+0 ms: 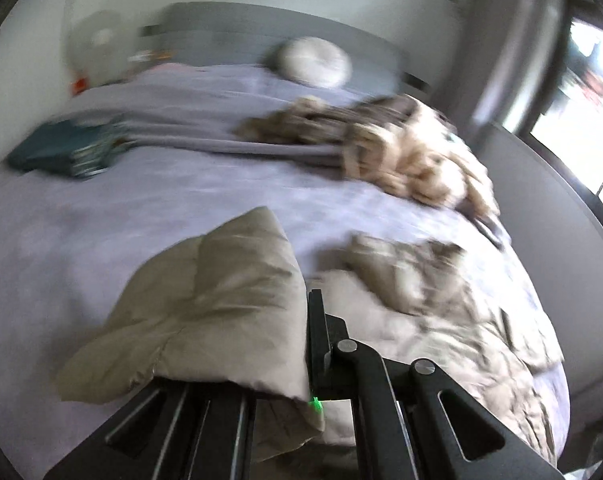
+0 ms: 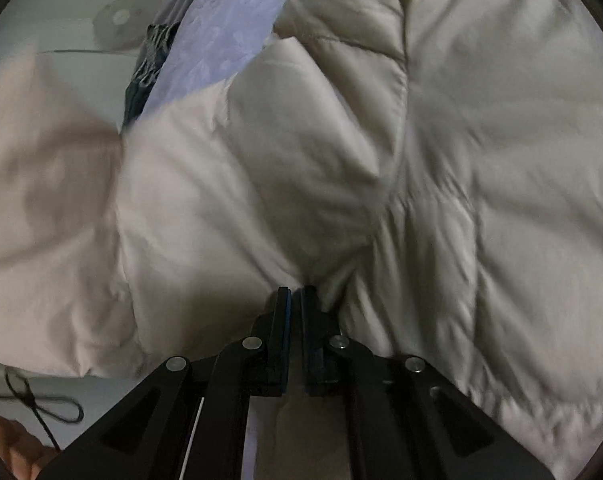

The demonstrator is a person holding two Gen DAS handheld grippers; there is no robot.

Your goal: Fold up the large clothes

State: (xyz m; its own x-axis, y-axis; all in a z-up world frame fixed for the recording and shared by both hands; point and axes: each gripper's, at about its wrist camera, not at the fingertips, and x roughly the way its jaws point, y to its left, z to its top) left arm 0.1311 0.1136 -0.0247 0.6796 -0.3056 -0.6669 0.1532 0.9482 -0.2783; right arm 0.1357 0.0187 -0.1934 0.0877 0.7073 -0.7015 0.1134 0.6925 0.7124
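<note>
**Both grippers clamped on the puffer jacket, over the bed**

We log the beige puffer jacket [image 1: 205,300] lying on the near part of the bed [image 1: 101,208], which is covered in a lavender sheet. One quilted end of it is raised in front of the left wrist camera and drapes over the tool.

Left gripper [image 1: 307,344]: only one finger is plainly in view; the other is covered by fabric. We read the jaws as drawn together, pinching the jacket's quilted edge, with padding bulging out to the left of the fingers.

Right gripper [image 2: 295,296]: jaws nearly touching, tips pressed into a seam fold of the jacket [image 2: 341,160]. The padded panels fill almost the whole right wrist view. A strip of the lavender sheet [image 2: 221,40] shows at upper left.

Elsewhere on the bed: a folded dark teal garment [image 1: 57,148] at the left, a heap of tan and brown cloth [image 1: 401,152] at the right, and a round pale cushion [image 1: 315,62] by the grey headboard [image 1: 221,28]. The left view is blurred, so finer detail is not legible.
</note>
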